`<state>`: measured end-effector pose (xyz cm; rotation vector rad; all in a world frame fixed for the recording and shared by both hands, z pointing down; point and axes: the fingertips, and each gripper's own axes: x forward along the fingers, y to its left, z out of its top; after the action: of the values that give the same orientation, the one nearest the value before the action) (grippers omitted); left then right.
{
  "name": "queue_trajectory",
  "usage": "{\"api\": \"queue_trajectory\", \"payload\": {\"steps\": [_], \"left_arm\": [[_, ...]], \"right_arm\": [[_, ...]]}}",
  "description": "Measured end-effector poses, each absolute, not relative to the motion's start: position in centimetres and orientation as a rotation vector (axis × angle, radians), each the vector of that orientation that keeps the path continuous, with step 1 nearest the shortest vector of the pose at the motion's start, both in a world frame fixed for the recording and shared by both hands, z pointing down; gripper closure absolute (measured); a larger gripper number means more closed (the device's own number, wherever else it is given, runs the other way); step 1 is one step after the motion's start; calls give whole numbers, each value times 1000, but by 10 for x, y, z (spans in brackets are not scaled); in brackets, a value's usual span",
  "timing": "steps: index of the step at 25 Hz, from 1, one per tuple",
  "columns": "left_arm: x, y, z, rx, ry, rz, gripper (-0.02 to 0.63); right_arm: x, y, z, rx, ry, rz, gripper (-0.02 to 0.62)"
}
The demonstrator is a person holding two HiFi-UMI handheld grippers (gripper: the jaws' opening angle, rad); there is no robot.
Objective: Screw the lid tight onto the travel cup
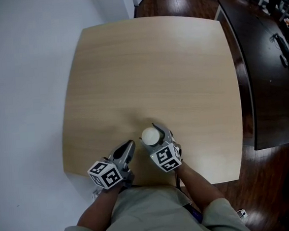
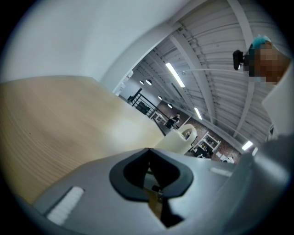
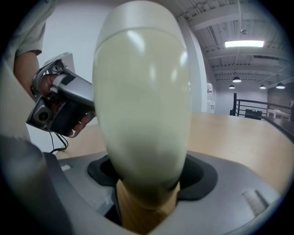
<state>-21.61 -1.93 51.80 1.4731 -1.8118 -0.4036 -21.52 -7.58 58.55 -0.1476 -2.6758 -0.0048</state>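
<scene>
1. Lower centre of the head view: the cup [image 1: 150, 136] stands upright on the bench [image 1: 155, 62], close to the bench's bottom edge. From above it shows as a white disc, so its long axis runs straight up.
2. The right gripper [image 1: 161, 136] has its jaws spread wide, one on each side of the cup. In the right gripper view the cup fills the middle of the frame between the dark pads. I see no clear squeeze, so I read this as flanking, not clamping.
3. The left gripper [image 1: 128, 145] has its jaws pressed together with nothing between them. It sits just to the lower left of the cup, tips angled up and right towards it. In the left gripper view the cup is right of centre, beyond the tips and apart from them.
4. A seam rings the cup near its top, and I take the cap above it for the lid [image 3: 138, 18], already seated. How tight it is cannot be told.
5. The key relation is that the cup lies inside the right gripper's span, so the right hand is nearer and the left waits alongside. Tightening will likely need one gripper steadying the body while the other turns the lid about that upright axis. The left would have to open first.
6. Count: one cup, one lid, two grippers, one bench.
</scene>
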Motion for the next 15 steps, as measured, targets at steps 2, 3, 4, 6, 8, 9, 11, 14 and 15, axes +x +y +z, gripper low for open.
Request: {"api": "queue_trajectory", "payload": {"steps": [2,3,4,6,8,9,11,14,15], "left_arm": [[-216,-16,515,1460,-1826,-420,603],[-216,-14,514,1452,-1835,-430,603],[-214,-11,512,1445,-1842,-442,603],[-207,-4,508,1430,-1851,-469,603],[-193,5,503,1416,-1859,-488,603],[-185,10,501,1418,-1865,-489,603],[-168,15,497,1443,-1877,-484,603],[-143,6,476,1523,-1894,-440,603],[-134,0,467,1579,-1896,-398,603]], "right_arm": [[-211,-75,580,-153,-2671,28,267],[-208,-75,577,-151,-2667,41,262],[-202,-76,575,-146,-2662,55,261],[-186,-78,571,-126,-2655,96,261],[-165,-78,564,-96,-2660,172,261],[-153,-79,559,-78,-2668,209,261],[-131,-80,542,-49,-2698,253,261],[-103,-82,509,-27,-2746,307,267],[-95,-83,497,-11,-2761,330,306]]}}
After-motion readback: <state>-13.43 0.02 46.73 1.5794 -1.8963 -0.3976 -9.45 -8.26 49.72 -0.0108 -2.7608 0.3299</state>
